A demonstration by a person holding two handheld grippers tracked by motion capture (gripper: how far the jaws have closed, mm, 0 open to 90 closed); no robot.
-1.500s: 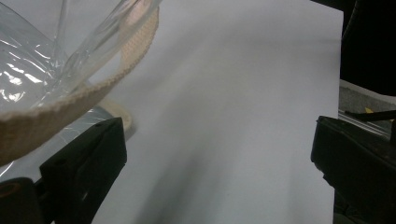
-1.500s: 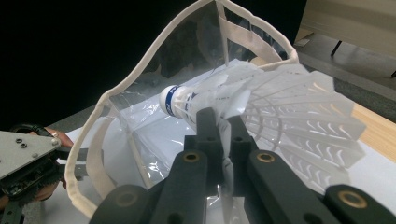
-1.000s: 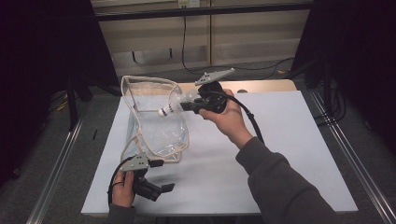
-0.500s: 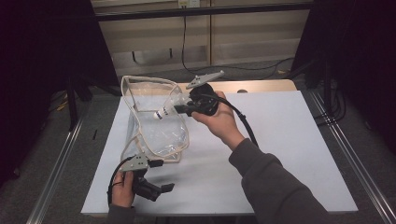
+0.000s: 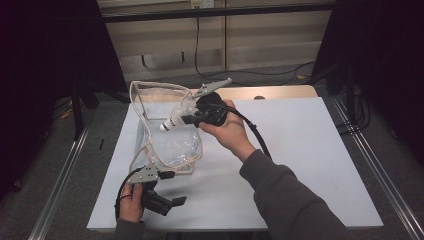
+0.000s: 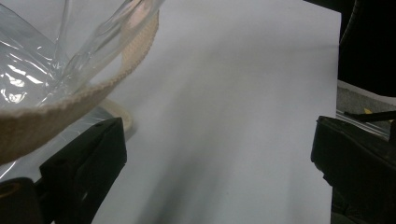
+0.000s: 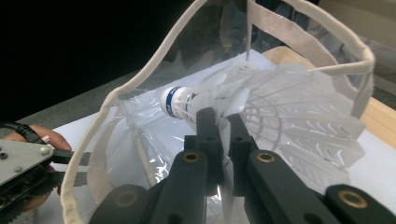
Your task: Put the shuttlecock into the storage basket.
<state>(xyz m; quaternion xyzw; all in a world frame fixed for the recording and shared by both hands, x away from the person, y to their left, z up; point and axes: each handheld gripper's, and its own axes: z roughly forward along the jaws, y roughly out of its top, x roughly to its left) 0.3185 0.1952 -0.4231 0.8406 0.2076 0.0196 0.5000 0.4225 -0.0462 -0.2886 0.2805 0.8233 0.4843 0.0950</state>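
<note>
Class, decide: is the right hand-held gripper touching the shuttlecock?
Touching. In the right gripper view, the right hand-held gripper has its black jaws closed on the white skirt of the shuttlecock, just behind its cork, pinching it with no gap.

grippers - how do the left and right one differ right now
The right gripper is shut on the white shuttlecock, raised at the mouth of the clear bag; the left gripper stands open with bare white table between its jaws, low at the bag's near corner. Both have black jaws and are hand-held.
</note>
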